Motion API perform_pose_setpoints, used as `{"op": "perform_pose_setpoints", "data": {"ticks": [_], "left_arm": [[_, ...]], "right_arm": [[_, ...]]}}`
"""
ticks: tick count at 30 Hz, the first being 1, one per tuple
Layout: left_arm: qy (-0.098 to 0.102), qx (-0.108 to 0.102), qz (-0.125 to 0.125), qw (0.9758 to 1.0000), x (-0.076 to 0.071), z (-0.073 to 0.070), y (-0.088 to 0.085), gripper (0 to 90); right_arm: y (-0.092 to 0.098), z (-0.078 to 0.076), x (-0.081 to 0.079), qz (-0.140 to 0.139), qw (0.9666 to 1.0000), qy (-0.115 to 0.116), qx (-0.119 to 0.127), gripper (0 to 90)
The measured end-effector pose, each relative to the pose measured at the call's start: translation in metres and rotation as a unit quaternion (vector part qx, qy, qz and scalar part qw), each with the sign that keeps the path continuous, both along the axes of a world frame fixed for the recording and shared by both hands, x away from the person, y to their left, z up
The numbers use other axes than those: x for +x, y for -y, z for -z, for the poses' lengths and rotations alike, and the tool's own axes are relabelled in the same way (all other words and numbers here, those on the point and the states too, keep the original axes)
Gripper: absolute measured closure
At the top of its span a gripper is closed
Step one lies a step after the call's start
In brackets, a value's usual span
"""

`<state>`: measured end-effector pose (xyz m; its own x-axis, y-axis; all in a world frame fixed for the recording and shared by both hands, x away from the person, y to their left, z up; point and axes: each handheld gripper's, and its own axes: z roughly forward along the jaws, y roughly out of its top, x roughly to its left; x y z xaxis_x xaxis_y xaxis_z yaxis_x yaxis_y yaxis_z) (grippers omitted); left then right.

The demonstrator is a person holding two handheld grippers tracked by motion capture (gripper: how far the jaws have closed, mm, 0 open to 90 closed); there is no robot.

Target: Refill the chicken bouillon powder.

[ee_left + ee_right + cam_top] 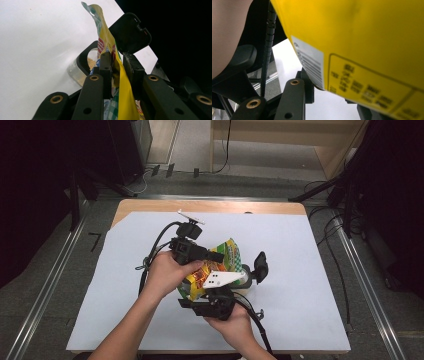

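I hold the yellow snack bag (pixel 220 270) over an open-lidded clear container (pixel 247 276) mid-table, my left tool (pixel 117 67) and right tool (pixel 212 295) both clamped on it.

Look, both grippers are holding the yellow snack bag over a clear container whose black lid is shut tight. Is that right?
Not quite. The black lid is flipped open, standing up behind the clear container, as the left gripper view shows. The rest holds: the left gripper and right gripper both grip the yellow snack bag over it.
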<state>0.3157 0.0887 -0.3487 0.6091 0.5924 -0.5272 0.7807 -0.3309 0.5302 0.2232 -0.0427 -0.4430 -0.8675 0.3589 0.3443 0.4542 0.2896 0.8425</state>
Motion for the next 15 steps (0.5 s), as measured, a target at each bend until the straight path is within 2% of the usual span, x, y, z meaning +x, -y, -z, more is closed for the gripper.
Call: {"op": "perform_pose_setpoints", "data": {"ticks": [15], "left_arm": [[0.001, 0.001, 0.000, 1.0000, -0.0003, -0.0002, 0.0005, 78.6]], "right_arm": [[0.0001, 0.0002, 0.0000, 0.000, 1.0000, 0.000, 0.001, 69.6]]}}
